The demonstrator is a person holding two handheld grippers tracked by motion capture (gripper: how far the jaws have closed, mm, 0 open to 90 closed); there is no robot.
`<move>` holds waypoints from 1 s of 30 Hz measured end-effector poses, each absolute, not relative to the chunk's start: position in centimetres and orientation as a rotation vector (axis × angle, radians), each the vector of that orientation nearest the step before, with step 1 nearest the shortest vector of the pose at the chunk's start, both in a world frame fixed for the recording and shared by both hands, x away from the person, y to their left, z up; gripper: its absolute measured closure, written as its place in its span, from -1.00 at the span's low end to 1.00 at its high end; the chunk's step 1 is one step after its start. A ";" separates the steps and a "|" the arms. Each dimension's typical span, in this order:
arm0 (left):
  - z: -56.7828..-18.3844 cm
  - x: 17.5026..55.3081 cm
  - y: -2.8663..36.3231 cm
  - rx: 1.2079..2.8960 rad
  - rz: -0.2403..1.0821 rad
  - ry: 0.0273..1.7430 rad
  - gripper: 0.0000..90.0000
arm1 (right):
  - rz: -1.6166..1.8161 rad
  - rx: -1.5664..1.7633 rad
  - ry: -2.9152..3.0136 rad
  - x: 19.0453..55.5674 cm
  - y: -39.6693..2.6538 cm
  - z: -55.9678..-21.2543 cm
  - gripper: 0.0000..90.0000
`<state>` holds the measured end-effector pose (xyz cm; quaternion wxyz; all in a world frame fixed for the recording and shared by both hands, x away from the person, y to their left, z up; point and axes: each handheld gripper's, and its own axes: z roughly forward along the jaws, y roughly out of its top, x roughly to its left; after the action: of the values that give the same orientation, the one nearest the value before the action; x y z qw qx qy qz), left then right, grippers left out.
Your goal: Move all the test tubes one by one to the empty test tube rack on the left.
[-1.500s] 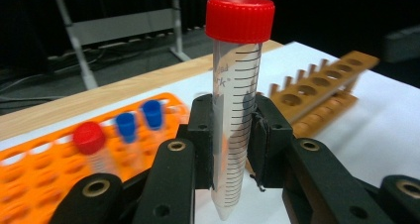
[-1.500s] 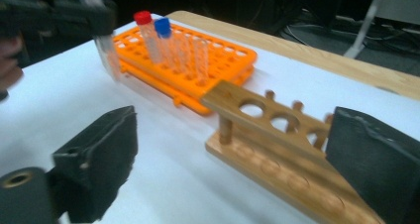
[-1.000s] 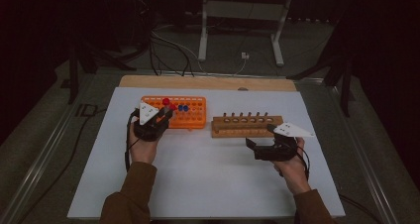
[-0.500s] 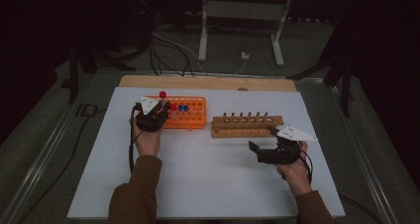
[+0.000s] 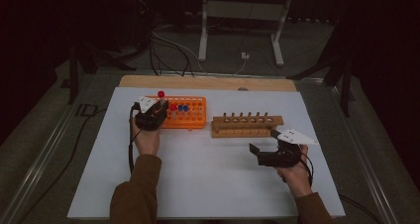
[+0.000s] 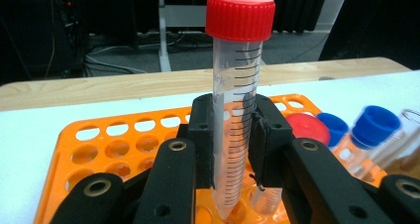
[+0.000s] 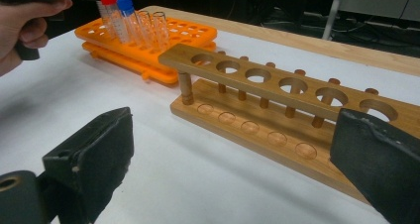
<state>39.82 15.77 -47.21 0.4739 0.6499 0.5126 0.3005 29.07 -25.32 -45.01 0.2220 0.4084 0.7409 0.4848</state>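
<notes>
The left gripper (image 6: 233, 149) has its fingers clamped on a red-capped centrifuge tube (image 6: 236, 85), tip seemingly just above an orange rack (image 6: 99, 144) at centre frame. Next: carry it to the wooden rack (image 7: 277, 105). The right gripper (image 7: 233, 169) waits, fingers apart.

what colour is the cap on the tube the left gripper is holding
Red. The cap on the tube shows best in the left gripper view.
</notes>
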 end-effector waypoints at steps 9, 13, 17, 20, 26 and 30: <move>-50.2 39.5 15.1 1.744 0.698 1.265 0.67 | 1.337 1.132 2.048 28.9 -25.6 -45.2 -0.92; -50.2 39.5 15.3 1.751 0.672 1.271 0.66 | 1.331 1.140 2.044 28.8 -25.8 -45.3 -0.92; -50.1 39.2 16.1 1.716 0.654 1.338 0.18 | 1.328 1.153 2.039 28.7 -26.2 -45.5 -0.92; -49.9 38.3 17.2 1.699 0.645 1.350 -0.12 | 1.334 1.164 2.027 28.5 -26.6 -45.7 -0.91; -48.3 34.7 19.5 1.661 0.608 1.277 -0.56 | 1.358 1.165 2.000 28.0 -27.5 -45.9 -0.92; -46.6 31.3 21.1 1.575 0.627 1.205 -0.76 | 1.388 1.161 1.972 27.7 -28.0 -46.1 -0.92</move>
<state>31.32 21.06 -46.59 0.5063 0.6530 0.4998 0.2598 27.74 -28.01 -46.09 0.2304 0.4221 0.7169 0.5047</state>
